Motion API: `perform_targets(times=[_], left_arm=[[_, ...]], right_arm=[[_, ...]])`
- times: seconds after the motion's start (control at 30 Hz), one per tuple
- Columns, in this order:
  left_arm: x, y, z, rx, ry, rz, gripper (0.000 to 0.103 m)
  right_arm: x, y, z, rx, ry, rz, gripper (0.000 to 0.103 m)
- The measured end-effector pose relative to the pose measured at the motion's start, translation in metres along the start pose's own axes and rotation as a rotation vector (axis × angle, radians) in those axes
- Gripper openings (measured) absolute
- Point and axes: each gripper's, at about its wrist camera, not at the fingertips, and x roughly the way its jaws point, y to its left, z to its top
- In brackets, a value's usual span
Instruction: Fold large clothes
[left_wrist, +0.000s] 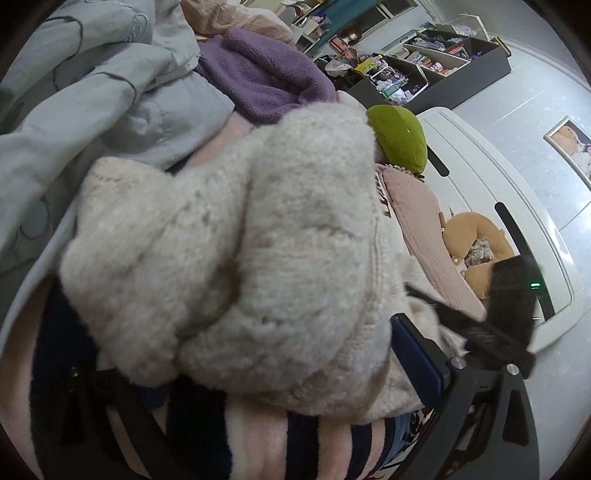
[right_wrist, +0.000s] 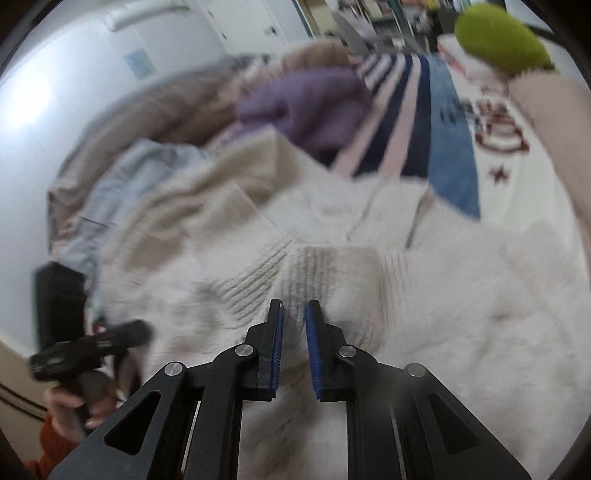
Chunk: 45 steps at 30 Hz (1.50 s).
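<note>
Grippers both angled down at bed. Right gripper (right_wrist: 294, 308) low over cream sweater (right_wrist: 424, 295), fingers nearly together w/ ribbed knit pinched between blue pads (right_wrist: 312, 343); clenched on sweater. Left gripper (left_wrist: 258, 362) mostly buried under bunched sweater (left_wrist: 236, 251); only right-side finger w/ blue pad (left_wrist: 419, 360) showing, other finger hidden, so can't tell if clenched or released. Knit heaped right over fingers, filling centre of left wrist view. Seen from right wrist view: left gripper's black body (right_wrist: 92, 347) at lower left, held by hand (right_wrist: 74, 404) w/ orange sleeve (right_wrist: 48, 443) below. Right view blurred.

Sweater spread across near part of bed, ribbed edge right at right gripper's tips, rest running away toward striped blanket (right_wrist: 402, 122). Blanket: navy, pink, blue stripes, covering bed under sweater. Purple knit (right_wrist: 314, 107) farther back on blanket, near far edge. Grey-blue garment (left_wrist: 92, 92) crumpled at left side of bed beside sweater. Pink knit (left_wrist: 424, 229) along right edge. Green cushion (left_wrist: 400, 138) at far right corner. Tan plush (left_wrist: 476, 243) by right edge, against white bed frame (left_wrist: 491, 192). Pale wall behind w/ framed pic (left_wrist: 570, 146); dark shelves (left_wrist: 436, 62) w/ clutter at far end of room.
</note>
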Motion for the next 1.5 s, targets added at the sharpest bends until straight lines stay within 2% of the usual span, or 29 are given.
perform_targets(times=[0.13,0.2,0.27,0.4,0.43,0.5,0.6,0.73,0.87,0.93,1.0,1.1,1.17,1.2,1.23,1.3,1.37,1.47,1.5], left_arm=[[-0.001,0.003,0.004,-0.045,-0.011,-0.016,0.099],[-0.001,0.004,0.006,-0.067,-0.019,-0.030,0.082],[0.001,0.004,0.007,-0.076,-0.014,-0.050,0.073],[0.002,-0.001,0.008,-0.070,-0.012,-0.077,0.065],[0.001,-0.004,0.008,-0.071,-0.013,-0.087,0.063],[-0.001,-0.016,0.009,-0.047,-0.015,-0.114,0.054],[-0.002,-0.045,0.009,0.036,-0.006,-0.146,0.046],[0.004,-0.100,0.006,0.181,0.015,-0.167,0.045],[0.017,-0.154,-0.001,0.325,0.079,-0.234,0.045],[0.035,-0.180,-0.007,0.411,0.148,-0.253,0.051],[0.052,-0.192,-0.016,0.461,0.204,-0.271,0.055],[0.077,-0.202,-0.028,0.461,0.280,-0.338,0.055],[0.082,-0.207,-0.035,0.486,0.284,-0.366,0.056],[0.083,-0.210,-0.035,0.502,0.282,-0.361,0.060],[0.084,-0.212,-0.035,0.518,0.282,-0.353,0.061],[0.083,-0.213,-0.036,0.536,0.284,-0.347,0.062],[0.082,-0.210,-0.034,0.519,0.284,-0.359,0.062],[0.082,-0.202,-0.029,0.479,0.276,-0.389,0.063],[0.079,-0.201,-0.031,0.469,0.276,-0.398,0.063]], right_arm=[[-0.003,-0.005,-0.004,0.039,-0.013,0.013,0.007],[-0.021,0.000,-0.009,0.019,-0.043,0.009,0.010],[-0.040,0.009,-0.018,-0.013,-0.077,0.046,0.010],[-0.050,0.023,-0.039,-0.076,-0.045,0.143,0.010],[-0.046,0.025,-0.043,-0.084,-0.023,0.142,0.010],[-0.029,0.025,-0.052,-0.095,0.013,0.117,0.008],[-0.020,0.018,-0.057,-0.048,0.005,0.143,0.007],[-0.027,0.012,-0.058,-0.026,-0.016,0.168,0.007],[-0.067,-0.019,-0.061,0.055,-0.087,0.206,0.011],[-0.094,-0.038,-0.064,0.074,-0.142,0.168,0.029],[-0.128,-0.067,-0.066,0.102,-0.198,0.073,0.036],[-0.163,-0.102,-0.073,0.174,-0.237,-0.008,0.036],[-0.179,-0.115,-0.076,0.193,-0.244,-0.016,0.037],[-0.186,-0.119,-0.077,0.190,-0.241,-0.020,0.039],[-0.192,-0.118,-0.079,0.182,-0.241,-0.022,0.049],[-0.205,-0.113,-0.081,0.177,-0.274,-0.014,0.060],[-0.216,-0.103,-0.073,0.176,-0.332,0.005,0.060],[-0.225,-0.085,-0.052,0.107,-0.380,0.105,0.070],[-0.224,-0.076,-0.048,0.072,-0.374,0.123,0.078]])
